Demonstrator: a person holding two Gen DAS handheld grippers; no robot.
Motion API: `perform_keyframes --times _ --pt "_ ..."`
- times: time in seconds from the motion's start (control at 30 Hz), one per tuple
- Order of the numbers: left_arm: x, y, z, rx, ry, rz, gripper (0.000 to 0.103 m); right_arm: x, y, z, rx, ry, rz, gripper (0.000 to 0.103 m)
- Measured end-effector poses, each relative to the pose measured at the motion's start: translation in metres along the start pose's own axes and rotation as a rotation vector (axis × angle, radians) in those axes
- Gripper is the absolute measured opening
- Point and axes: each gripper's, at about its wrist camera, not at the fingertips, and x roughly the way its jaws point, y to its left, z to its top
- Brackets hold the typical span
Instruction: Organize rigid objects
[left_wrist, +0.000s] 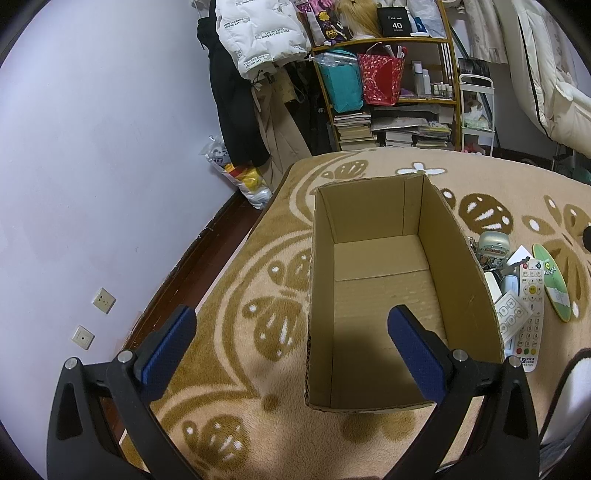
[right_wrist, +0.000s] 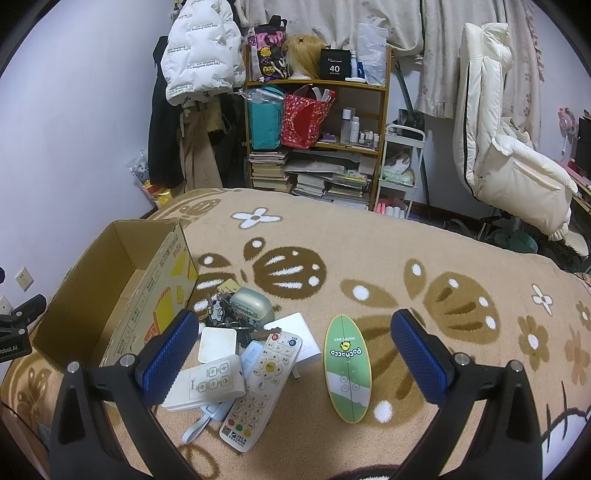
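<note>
1. A beige plush blanket (right_wrist: 369, 258) with brown leaf shapes and white flowers covers the work surface and fills the lower half of both views.
2. An open, empty cardboard box (left_wrist: 454, 258) stands on it, at the centre of the left wrist view and at the middle left of the right wrist view.
3. The left gripper (left_wrist: 291, 338) hangs with its jaws spread wide and nothing between them; one blue pad lies over the box's interior, the other over the blanket.
4. The right gripper (right_wrist: 293, 349) is likewise wide apart and empty, above a pile just beside the box.
5. In that pile: a white TV remote (right_wrist: 262, 384), a white air-conditioner remote (right_wrist: 207, 384) overlapping it, a small white square box (right_wrist: 217, 345), a silver-green case (right_wrist: 251, 308) and keys with a cartoon charm (right_wrist: 216, 312).
6. A green surfboard-shaped item (right_wrist: 347, 367) lies apart, at lower centre.
7. At the top, a wooden shelf (right_wrist: 384, 129) holds books, bottles and bags, with a white puffer jacket (right_wrist: 201, 55) hanging at upper left.
8. The lilac wall (left_wrist: 92, 166) carries two sockets.
</note>
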Motion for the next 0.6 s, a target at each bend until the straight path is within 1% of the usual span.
perform_keyframes --times 0.37,0.6 --pt "0.004 -0.001 -0.001 0.007 0.010 -0.002 0.102 0.000 -0.001 0.000 0.000 0.002 0.002 0.103" --pt "0.013 -0.003 0.007 0.020 0.024 -0.005 0.102 0.003 -0.002 -0.001 0.012 0.005 -0.002 0.103"
